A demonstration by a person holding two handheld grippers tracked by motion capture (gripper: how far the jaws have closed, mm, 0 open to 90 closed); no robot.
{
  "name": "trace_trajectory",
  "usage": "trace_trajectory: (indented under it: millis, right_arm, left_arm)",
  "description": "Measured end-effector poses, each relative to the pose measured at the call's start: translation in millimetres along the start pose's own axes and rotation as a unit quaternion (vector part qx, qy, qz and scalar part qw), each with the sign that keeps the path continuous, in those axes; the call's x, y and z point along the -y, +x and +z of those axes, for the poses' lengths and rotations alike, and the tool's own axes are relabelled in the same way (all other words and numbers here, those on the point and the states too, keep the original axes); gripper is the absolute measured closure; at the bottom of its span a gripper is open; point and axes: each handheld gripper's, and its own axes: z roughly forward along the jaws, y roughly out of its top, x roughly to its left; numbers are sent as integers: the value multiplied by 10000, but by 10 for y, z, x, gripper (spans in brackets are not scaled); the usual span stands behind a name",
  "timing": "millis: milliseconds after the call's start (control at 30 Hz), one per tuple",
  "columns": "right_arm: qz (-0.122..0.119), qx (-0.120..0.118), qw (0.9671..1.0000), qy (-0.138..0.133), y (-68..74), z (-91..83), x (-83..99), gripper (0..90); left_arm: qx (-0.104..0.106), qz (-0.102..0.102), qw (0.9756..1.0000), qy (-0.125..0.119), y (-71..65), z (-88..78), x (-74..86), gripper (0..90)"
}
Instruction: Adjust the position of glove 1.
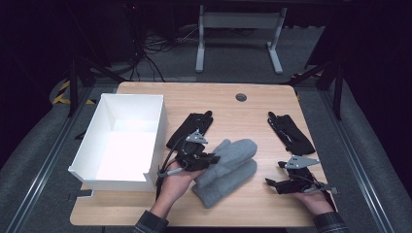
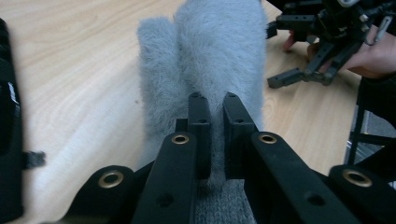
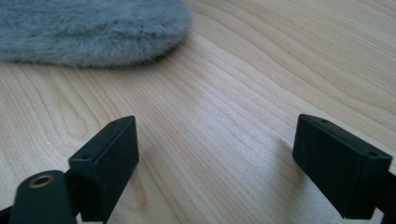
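Grey mitten cuff hidden between closed jaws

We find the grey mitten's cuff hidden under the left tool; the black glove is cut off at the frame edge.

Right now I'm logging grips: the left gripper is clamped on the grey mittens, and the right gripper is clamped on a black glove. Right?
Not quite. The left gripper is clamped on the grey mittens, but the right gripper holds nothing: the right gripper view shows its jaws wide apart over the bare table.
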Motion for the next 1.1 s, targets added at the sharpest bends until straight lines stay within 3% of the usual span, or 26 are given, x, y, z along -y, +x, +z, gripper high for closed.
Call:
trace_trajectory:
  millis: [233, 467, 667, 700, 833, 967, 1000, 1067, 1100]
  right_arm:
    - [3, 0, 10000, 0, 0, 0, 0, 149]
    - [4, 0, 10000, 1, 0, 0, 0, 150]
    - [6, -2, 10000, -3, 0, 0, 0, 150]
    - [5, -4, 10000, -3, 0, 0, 0, 150]
    - [-7, 5, 10000, -1, 0, 0, 0, 149]
    - [22, 13, 10000, 15, 9, -6, -3, 167]
    - [56, -1, 10000, 61, 14, -20, -13, 182]
    - [82, -30, 10000, 1, 50, -80, -44, 318]
    - [121, -104, 9999, -59, 93, -124, -75, 442]
  left_arm:
    - [31, -107, 9999, -22, -103, 81, 84, 849]
    - [-57, -157, 9996, 227, -163, 296, 206, 848]
    - [-238, 78, 9989, 406, -219, 377, 259, 827]
    - [-255, 114, 9988, 407, -234, 378, 257, 815]
    - [-268, 255, 9989, 295, -246, 321, 213, 614]
    - [-267, 362, 9989, 162, -229, 235, 178, 586]
    - [-243, 374, 9990, 100, -214, 188, 169, 599]
    - [-209, 388, 9990, 38, -184, 111, 161, 683]
    - [-242, 405, 9989, 37, -171, 85, 160, 790]
